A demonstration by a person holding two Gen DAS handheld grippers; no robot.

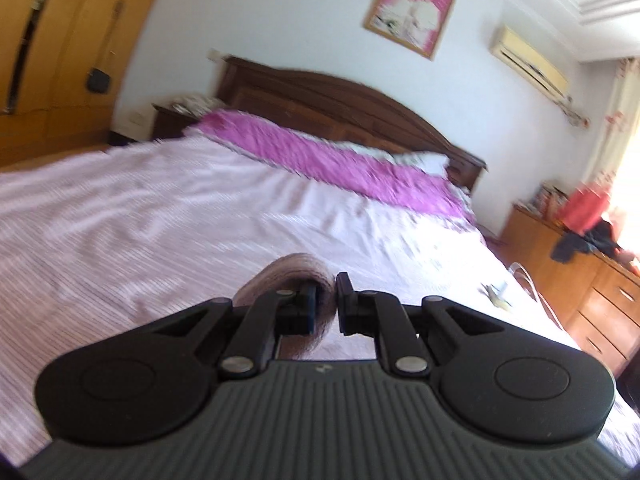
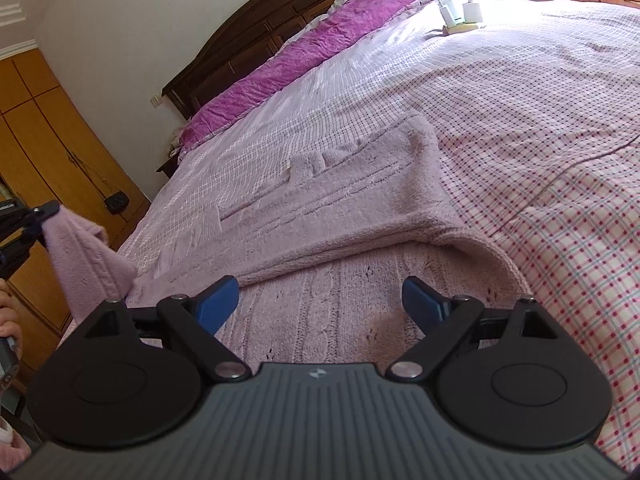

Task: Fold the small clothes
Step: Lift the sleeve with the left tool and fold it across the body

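A pale mauve knitted sweater [image 2: 340,216] lies spread on the checked bedspread [image 2: 540,120], one part folded over its cable-knit body. My right gripper [image 2: 320,300] hovers open just above the sweater's near part, nothing between its blue pads [image 2: 218,302]. In the left wrist view my left gripper [image 1: 325,304] is shut on a fold of the sweater [image 1: 296,272], lifted above the bed. The right wrist view shows that left gripper [image 2: 40,216] at the far left edge, holding up a raised corner of the sweater [image 2: 88,256].
A magenta blanket [image 2: 304,52] and pillows lie along the dark wooden headboard [image 1: 340,100]. White chargers with cables [image 2: 460,12] sit on the bed. Small items [image 1: 496,294] lie near the bed's right edge. An orange wardrobe [image 2: 48,140] and a wooden dresser [image 1: 580,280] flank the bed.
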